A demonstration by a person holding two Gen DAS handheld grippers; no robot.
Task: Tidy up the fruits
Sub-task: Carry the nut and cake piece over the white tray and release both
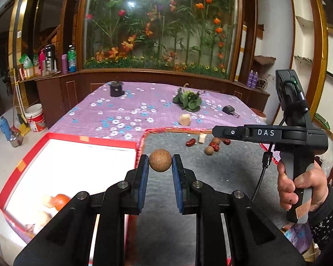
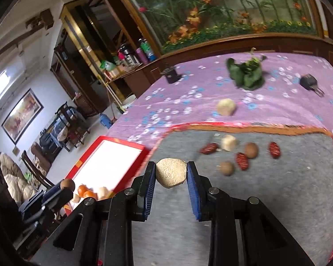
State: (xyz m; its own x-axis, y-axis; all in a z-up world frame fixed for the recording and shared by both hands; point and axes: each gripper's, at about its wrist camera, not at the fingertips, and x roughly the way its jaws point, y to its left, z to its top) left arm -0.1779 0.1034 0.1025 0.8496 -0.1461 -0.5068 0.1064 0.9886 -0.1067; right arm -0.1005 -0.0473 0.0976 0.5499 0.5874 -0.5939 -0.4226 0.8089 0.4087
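Brown, round, rough-skinned fruit [image 1: 160,160] was pinched between the left gripper [image 1: 160,166] fingers, above a grey mat [image 1: 222,177] beside the red-rimmed box [image 1: 77,137]. Pale, bumpy fruit [image 2: 171,172] was clamped in the right gripper [image 2: 171,177] fingers. Red dates [image 2: 242,161] lay on the mat; purple floral cloth [image 1: 126,108] covered the surface. A hand [image 1: 304,188] gripped the right handle upright.

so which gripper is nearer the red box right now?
Left. The left gripper, shut on a brown round fruit, hangs right at the red box edge. The right gripper, shut on a pale bumpy fruit, sits farther over the grey mat.
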